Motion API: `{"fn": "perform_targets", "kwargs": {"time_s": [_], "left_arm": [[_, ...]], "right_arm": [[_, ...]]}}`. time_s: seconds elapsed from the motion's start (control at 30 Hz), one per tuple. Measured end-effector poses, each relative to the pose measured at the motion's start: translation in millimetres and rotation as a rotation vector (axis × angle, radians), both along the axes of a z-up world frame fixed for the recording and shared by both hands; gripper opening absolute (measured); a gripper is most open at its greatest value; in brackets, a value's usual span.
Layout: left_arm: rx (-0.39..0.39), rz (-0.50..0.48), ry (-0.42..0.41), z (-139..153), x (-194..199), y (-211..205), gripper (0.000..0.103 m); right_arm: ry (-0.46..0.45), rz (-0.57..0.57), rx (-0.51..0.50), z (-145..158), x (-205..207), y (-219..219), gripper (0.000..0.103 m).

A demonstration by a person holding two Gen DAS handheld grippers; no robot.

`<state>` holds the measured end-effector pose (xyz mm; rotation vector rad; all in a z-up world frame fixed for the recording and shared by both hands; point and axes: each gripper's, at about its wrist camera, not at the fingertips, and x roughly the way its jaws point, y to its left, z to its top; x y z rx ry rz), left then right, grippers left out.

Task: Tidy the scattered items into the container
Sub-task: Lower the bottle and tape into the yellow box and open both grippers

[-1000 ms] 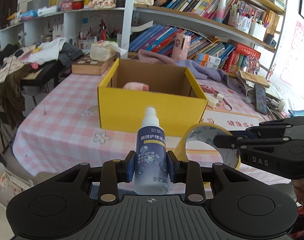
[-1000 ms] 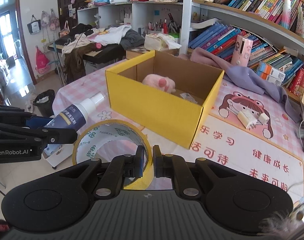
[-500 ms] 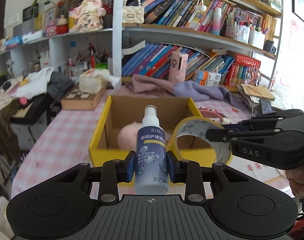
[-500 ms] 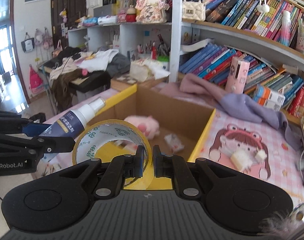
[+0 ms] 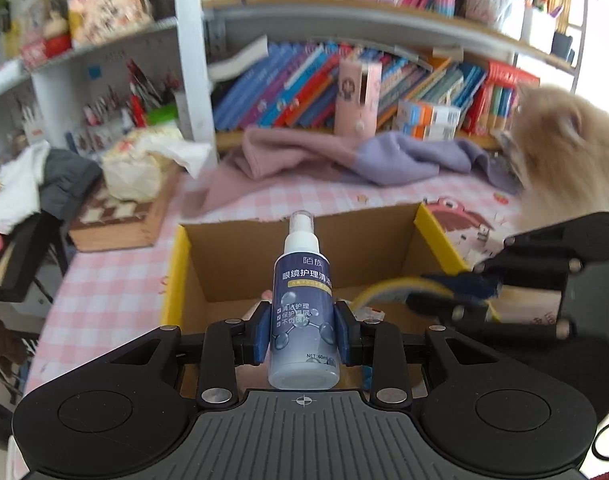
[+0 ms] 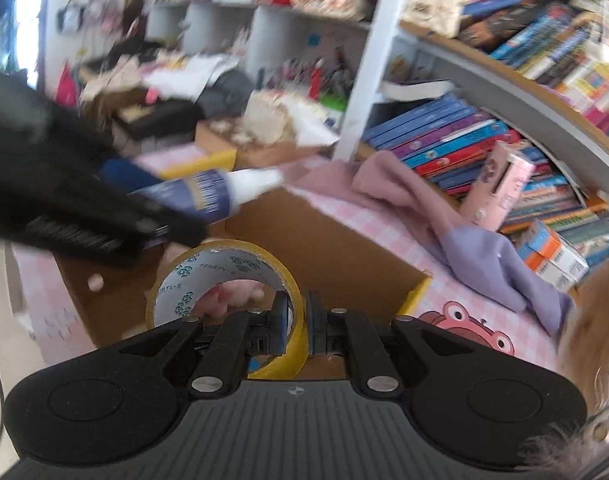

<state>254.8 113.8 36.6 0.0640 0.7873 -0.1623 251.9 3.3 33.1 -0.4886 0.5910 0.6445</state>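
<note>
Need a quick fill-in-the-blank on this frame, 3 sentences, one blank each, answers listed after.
1. The left gripper is shut on a dark blue ____ with a white cap.
2. The right gripper pinches the wall of a yellow roll of ____.
3. Both held items hang over the open cardboard box, whose outside is coloured ____.

Missing words: spray bottle; tape; yellow
</note>
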Motion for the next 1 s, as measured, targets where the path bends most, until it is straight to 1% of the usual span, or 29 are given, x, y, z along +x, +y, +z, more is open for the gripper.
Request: {"fn": "perform_targets", "kwargs": {"time_s": [0.1, 0.2, 0.37, 0.47, 0.53, 0.6, 0.67, 0.73, 0.77, 0.87, 1.0], "left_arm": [[0.005, -0.006, 0.05, -12.4, 19.5, -1.3, 0.031], [0.016, -0.008, 0.092, -23.6, 35.0, -4.5, 0.031], [0.028, -0.012, 0.14, -35.5, 51.2, -10.5, 0.031], [0.028, -0.019, 0.144, -38.4, 53.0, -12.0, 0.031], [0.022, -0.02, 0.134, -37.8, 53.2, -12.1, 0.037], [0.021, -0.012, 0.114, -34.2, 49.9, -12.2, 0.039], [0.043, -0.001, 0.077, -27.9, 42.8, -12.8, 0.058], [0.067, 0.005, 0.032, -19.6, 33.4, -12.8, 0.064], [0.074, 0.007, 0.012, -14.9, 27.1, -12.4, 0.064], [0.072, 0.027, -0.039, -0.1, 7.4, -9.9, 0.067], [0.05, 0.062, -0.094, 17.3, -24.0, -6.9, 0.069]], "right_arm": [[0.026, 0.041, -0.049, -12.8, 7.7, 6.5, 0.009], [0.046, 0.067, -0.072, -21.3, 12.2, 9.8, 0.009], [0.063, 0.09, -0.1, -29.0, 15.4, 13.7, 0.009], [0.073, 0.088, -0.104, -31.7, 19.7, 15.4, 0.009], [0.078, 0.085, -0.103, -32.7, 21.6, 16.0, 0.009], [0.083, 0.08, -0.097, -32.7, 22.5, 15.9, 0.01], [0.09, 0.074, -0.078, -30.7, 22.4, 14.5, 0.015], [0.094, 0.07, -0.06, -28.3, 20.8, 13.2, 0.022], [0.094, 0.071, -0.051, -26.7, 18.4, 12.3, 0.023], [0.059, 0.067, -0.024, -17.7, 9.2, 9.8, 0.03], [0.018, 0.059, 0.029, 1.4, -6.0, 2.2, 0.032]]}}
